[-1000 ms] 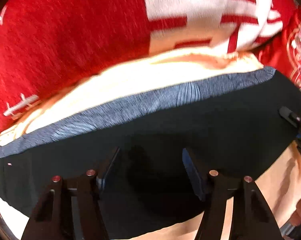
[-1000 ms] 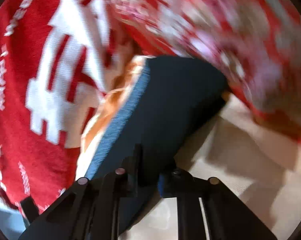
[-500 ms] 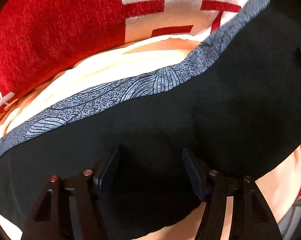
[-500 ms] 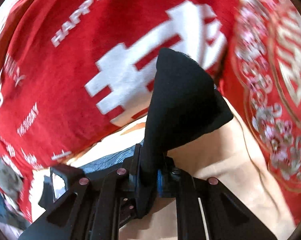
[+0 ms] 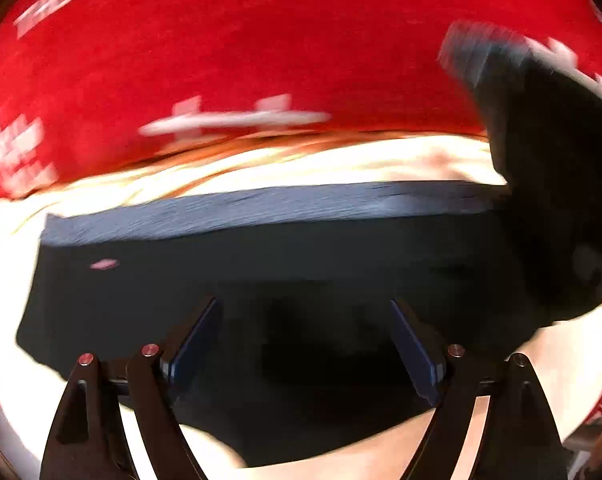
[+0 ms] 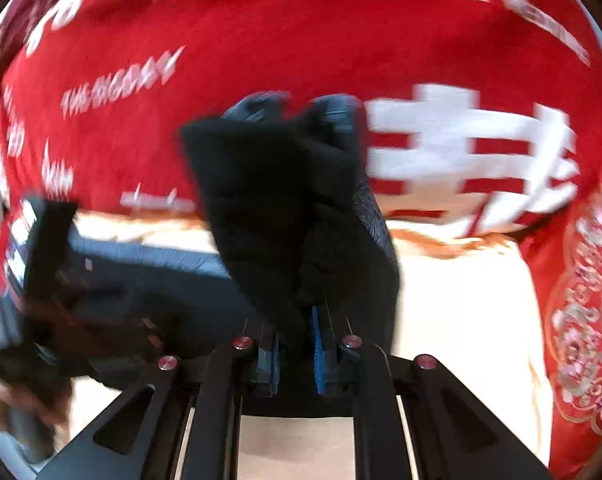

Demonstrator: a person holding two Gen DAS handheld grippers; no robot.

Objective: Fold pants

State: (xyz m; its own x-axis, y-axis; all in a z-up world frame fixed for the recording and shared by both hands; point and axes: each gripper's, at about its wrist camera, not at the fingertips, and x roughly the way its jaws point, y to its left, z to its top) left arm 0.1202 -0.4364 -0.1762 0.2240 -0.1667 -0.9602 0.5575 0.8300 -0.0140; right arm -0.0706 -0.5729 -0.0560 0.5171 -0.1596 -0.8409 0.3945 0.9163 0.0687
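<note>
The pants (image 5: 285, 268) are black with a grey-blue patterned waistband and lie on a cream cloth. My left gripper (image 5: 305, 320) is open just above the black fabric, its jaws wide apart and holding nothing. My right gripper (image 6: 295, 344) is shut on one end of the pants (image 6: 293, 208) and holds it lifted, so the fabric stands up in front of the camera. That lifted end shows in the left wrist view (image 5: 549, 184) at the right. The left gripper appears blurred at the left of the right wrist view (image 6: 49, 280).
A cream cloth (image 5: 261, 168) lies under the pants. A red blanket with white lettering (image 6: 301, 40) rises behind it. A red cloth with gold ornament (image 6: 589, 300) lies at the right.
My right gripper has lifted its end of the pants and carried it leftward over the rest. The left gripper has stayed open over the fabric while its view shifted.
</note>
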